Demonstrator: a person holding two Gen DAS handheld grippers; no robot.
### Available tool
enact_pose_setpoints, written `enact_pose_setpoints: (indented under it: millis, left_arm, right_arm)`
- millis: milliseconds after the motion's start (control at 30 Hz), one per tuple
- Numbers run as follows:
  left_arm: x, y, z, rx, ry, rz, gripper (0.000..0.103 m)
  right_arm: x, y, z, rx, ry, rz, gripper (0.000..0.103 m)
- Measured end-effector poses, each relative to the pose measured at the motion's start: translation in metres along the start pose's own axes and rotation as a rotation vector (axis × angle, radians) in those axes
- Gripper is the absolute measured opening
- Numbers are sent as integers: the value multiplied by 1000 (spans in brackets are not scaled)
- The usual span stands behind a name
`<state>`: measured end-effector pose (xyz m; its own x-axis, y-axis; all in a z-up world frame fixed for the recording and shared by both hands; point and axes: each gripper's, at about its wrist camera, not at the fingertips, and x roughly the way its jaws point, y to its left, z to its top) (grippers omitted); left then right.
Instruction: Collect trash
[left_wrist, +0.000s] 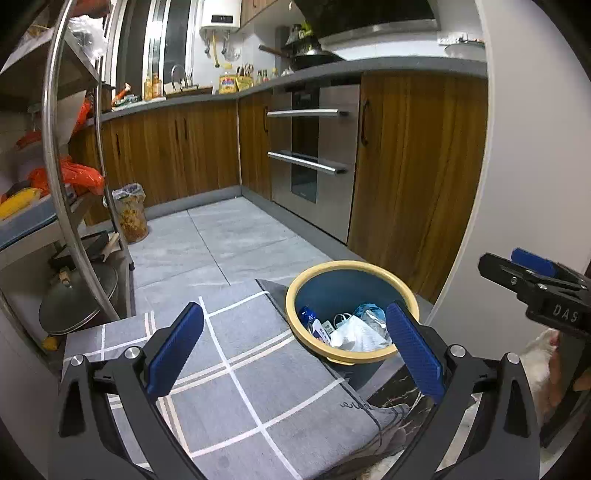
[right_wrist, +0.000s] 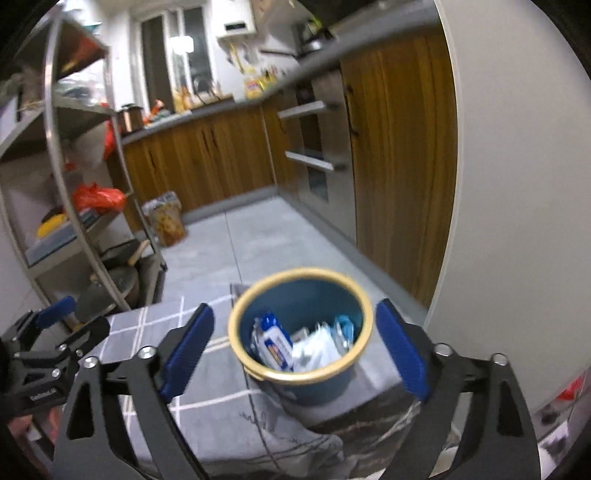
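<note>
Claws: left gripper (left_wrist: 295, 345) and right gripper (right_wrist: 295, 347) both gape empty; keep clear above the yellow-rimmed round blue plastic bin (right_wrist: 301, 280) ahead, holding wrappers.

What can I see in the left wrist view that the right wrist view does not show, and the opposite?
Only the left wrist view shows the wok on the counter, the sink tap and the right gripper at its right edge. Only the right wrist view shows the left gripper at its left edge. Both share the blue bin holding wrappers, the grey checked cloth, the metal shelf and the oven. Both grippers' own fingers stand open, holding nothing.
</note>
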<state>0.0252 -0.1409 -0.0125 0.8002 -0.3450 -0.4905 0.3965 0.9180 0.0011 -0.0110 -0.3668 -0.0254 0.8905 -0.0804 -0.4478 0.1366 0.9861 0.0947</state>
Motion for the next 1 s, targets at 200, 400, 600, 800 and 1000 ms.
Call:
enact_pose_setpoints:
  millis: [200, 400, 600, 800, 1000]
  left_arm:
    - [1, -5, -14, -1, -12, 16, 98]
    - [1, 4, -21, -16, -1, 47, 98]
    - [-3, 6, -20, -15, -26, 60, 98]
    - [-2, 5, -19, -15, -29, 71, 98]
    - [-1, 6, -19, -15, -23, 66, 98]
  right_arm:
    - [-5, 9, -1, -29, -39, -43, 95]
    - [-4, 13, -3, -40, -38, -58, 95]
    - [-2, 18, -4, -67, -37, -53, 95]
    - [0, 19, -4, -65, -32, -51, 95]
    - [0, 19, -5, -67, -29, -53, 95]
